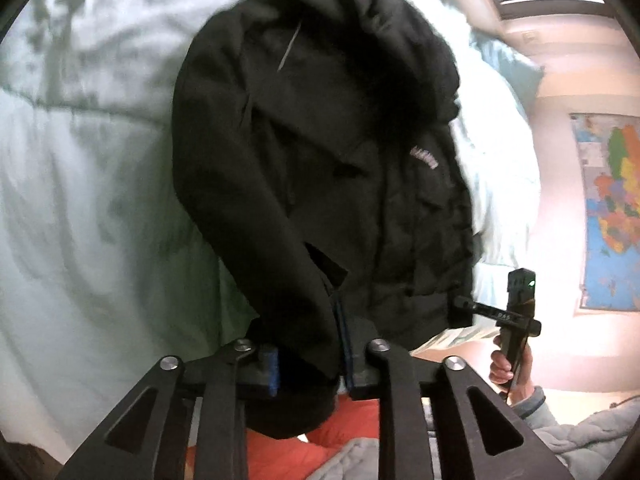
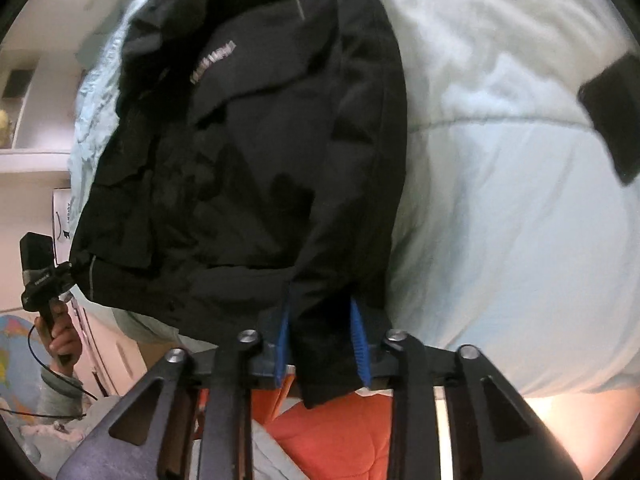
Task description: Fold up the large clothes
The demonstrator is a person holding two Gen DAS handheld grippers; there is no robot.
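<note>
The left gripper [image 1: 308,364] is clamped on the hem of a black padded hooded jacket [image 1: 320,152], and the right gripper [image 2: 322,350] pinches another bottom edge of it between blue pads. The jacket lies spread on a pale green quilted bed cover [image 2: 500,200], with orange fabric [image 2: 340,432] below the grippers.

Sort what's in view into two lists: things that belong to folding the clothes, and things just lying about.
Belongs to the job:
- black jacket
- left gripper, shut on its hem
- right gripper, shut on its hem
- pale green duvet it lies on

Just lying about:
- wall map
- orange garment
- dark object on the duvet
</note>
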